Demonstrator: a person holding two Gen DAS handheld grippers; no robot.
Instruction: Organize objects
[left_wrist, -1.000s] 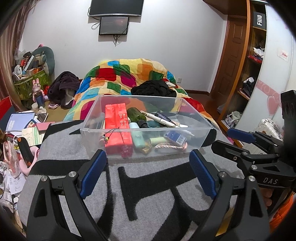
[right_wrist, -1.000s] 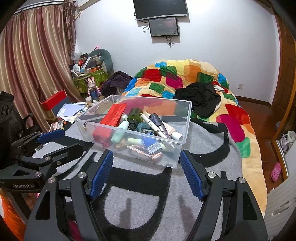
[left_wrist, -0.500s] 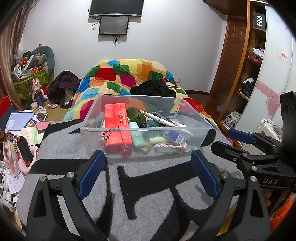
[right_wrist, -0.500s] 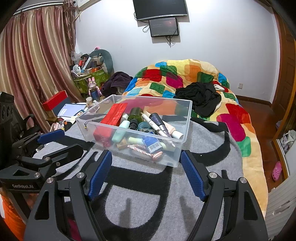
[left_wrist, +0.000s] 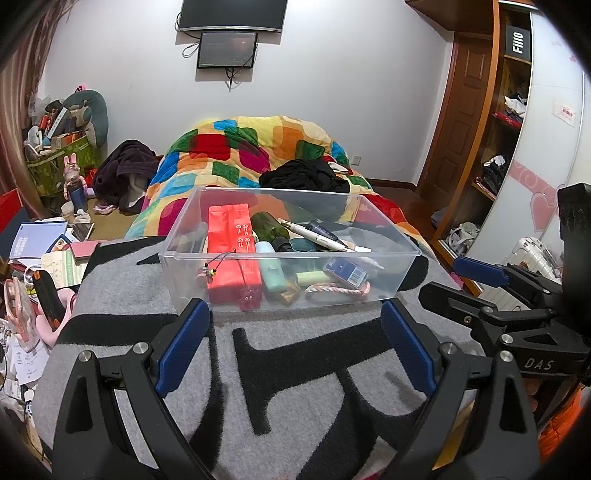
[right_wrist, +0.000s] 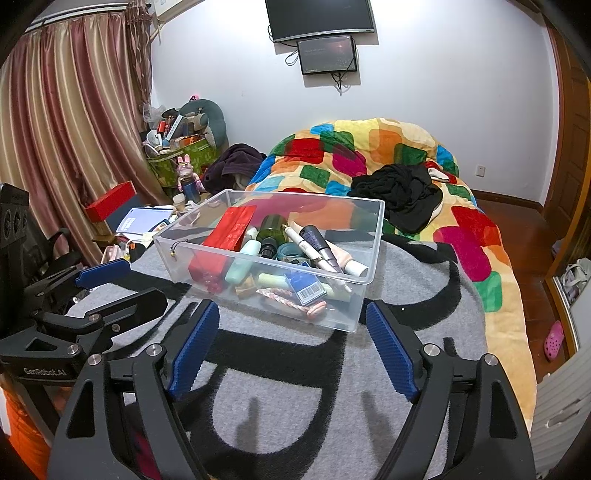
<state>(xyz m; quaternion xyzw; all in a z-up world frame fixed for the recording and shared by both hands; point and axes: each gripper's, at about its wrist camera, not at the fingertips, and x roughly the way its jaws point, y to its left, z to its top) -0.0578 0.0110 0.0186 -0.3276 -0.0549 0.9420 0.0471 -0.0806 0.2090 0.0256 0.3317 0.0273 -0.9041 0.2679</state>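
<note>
A clear plastic bin (left_wrist: 406, 254) (right_wrist: 369, 284) stands on a grey and black blanket (left_wrist: 295, 369) (right_wrist: 295, 369). It holds a red box (left_wrist: 231, 251) (right_wrist: 225, 240), a dark green bottle (left_wrist: 267, 225) (right_wrist: 271, 227), a mint bottle (left_wrist: 271, 271) (right_wrist: 240, 260), a blue carton (left_wrist: 345, 271) (right_wrist: 306, 288), tubes and a striped cord. My left gripper (left_wrist: 293, 343) is open and empty, just short of the bin's near wall. My right gripper (right_wrist: 291, 345) is open and empty, also just short of it. Each gripper shows at the side of the other's view.
A bright patchwork quilt (left_wrist: 240, 147) (right_wrist: 369, 147) with black clothing (left_wrist: 303, 175) (right_wrist: 402, 192) lies behind the bin. Books, boxes and toys (left_wrist: 40, 236) clutter the left floor. A wardrobe (left_wrist: 517, 129) stands to the right and curtains (right_wrist: 55, 129) hang at the left.
Both grippers have eased back a little from the bin. Nothing was taken hold of or let go.
</note>
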